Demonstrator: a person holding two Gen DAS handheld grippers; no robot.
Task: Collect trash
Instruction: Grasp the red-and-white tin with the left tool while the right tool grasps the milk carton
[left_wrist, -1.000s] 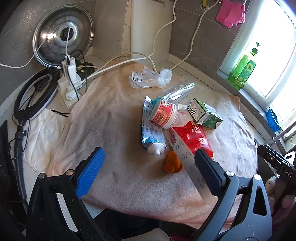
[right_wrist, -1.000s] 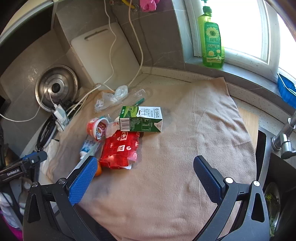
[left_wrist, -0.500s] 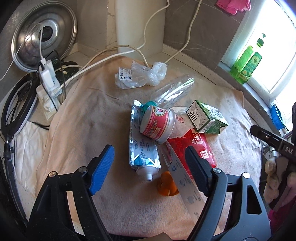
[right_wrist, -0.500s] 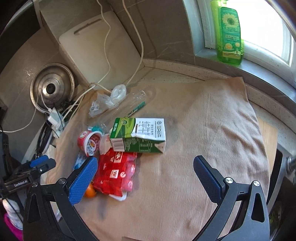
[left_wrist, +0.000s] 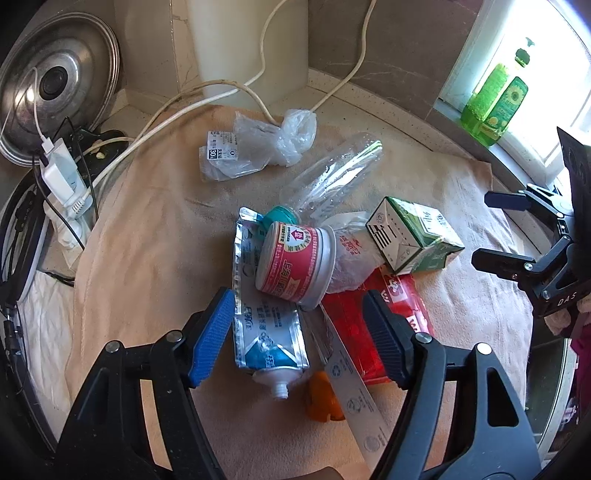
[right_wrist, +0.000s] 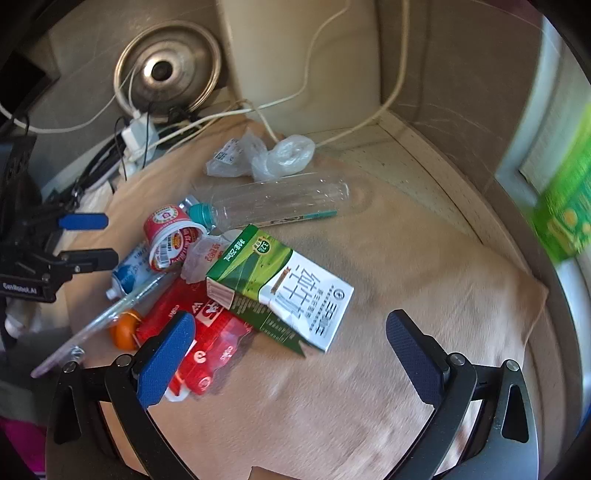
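Note:
A pile of trash lies on a beige towel (left_wrist: 147, 258): a red-and-white cup (left_wrist: 295, 266), a flattened toothpaste tube (left_wrist: 266, 325), a red wrapper (left_wrist: 369, 325), a green-and-white carton (left_wrist: 413, 236), a clear plastic bottle (left_wrist: 332, 177), a crumpled clear bag (left_wrist: 266, 144) and an orange piece (left_wrist: 321, 398). My left gripper (left_wrist: 299, 332) is open, its fingers on either side of the tube and just short of the cup. My right gripper (right_wrist: 291, 354) is open and empty, low over the towel, just short of the carton (right_wrist: 284, 288) and red wrapper (right_wrist: 207, 339).
A steel pot lid (left_wrist: 55, 81), a white power strip with chargers (left_wrist: 62, 184) and cables sit at the back left. A white cutting board (left_wrist: 251, 48) leans on the wall. A green soap bottle (left_wrist: 495, 107) stands on the windowsill at right.
Both grippers have moved forward and down toward the pile. The left gripper's fingers have narrowed somewhat around the tube. The right view swung left, and the carton now sits close.

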